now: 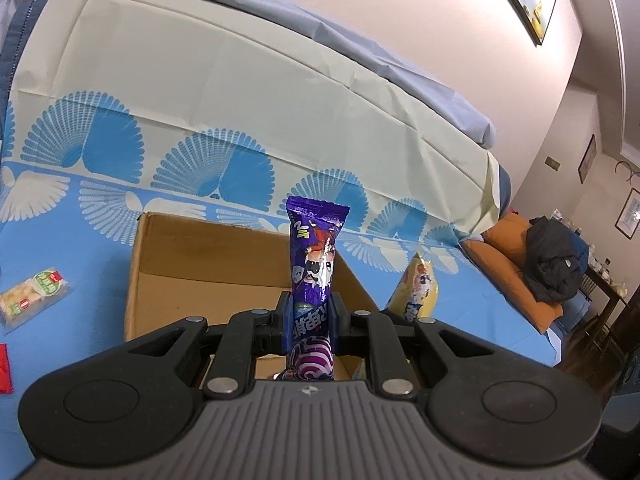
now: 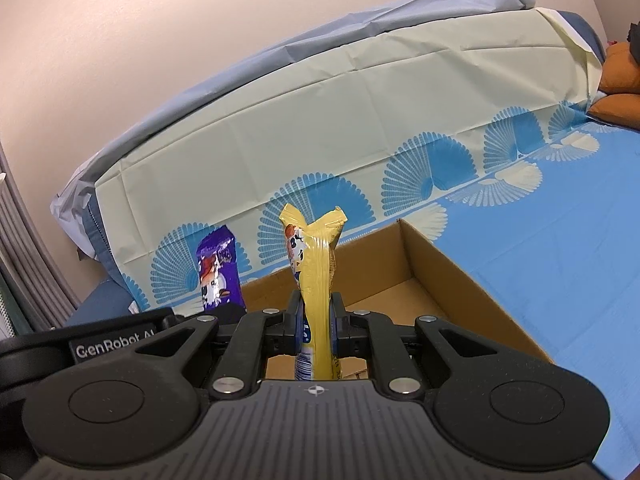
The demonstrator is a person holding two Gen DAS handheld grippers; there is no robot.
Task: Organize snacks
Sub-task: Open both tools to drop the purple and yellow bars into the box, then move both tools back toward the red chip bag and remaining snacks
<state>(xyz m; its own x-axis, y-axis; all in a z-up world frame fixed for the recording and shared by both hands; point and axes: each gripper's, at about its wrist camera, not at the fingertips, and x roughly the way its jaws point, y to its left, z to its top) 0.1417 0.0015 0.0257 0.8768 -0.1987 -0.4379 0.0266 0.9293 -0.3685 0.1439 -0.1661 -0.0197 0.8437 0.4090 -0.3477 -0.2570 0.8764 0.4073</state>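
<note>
My left gripper is shut on a purple snack packet, held upright over an open cardboard box. My right gripper is shut on a yellow snack packet, held upright over the same box. The yellow packet also shows to the right in the left wrist view. The purple packet also shows to the left in the right wrist view. The box floor that I can see looks bare.
The box sits on a blue cloth with white fan patterns. A clear pack of crackers and a red item lie left of the box. An orange cushion with a dark jacket is at the far right.
</note>
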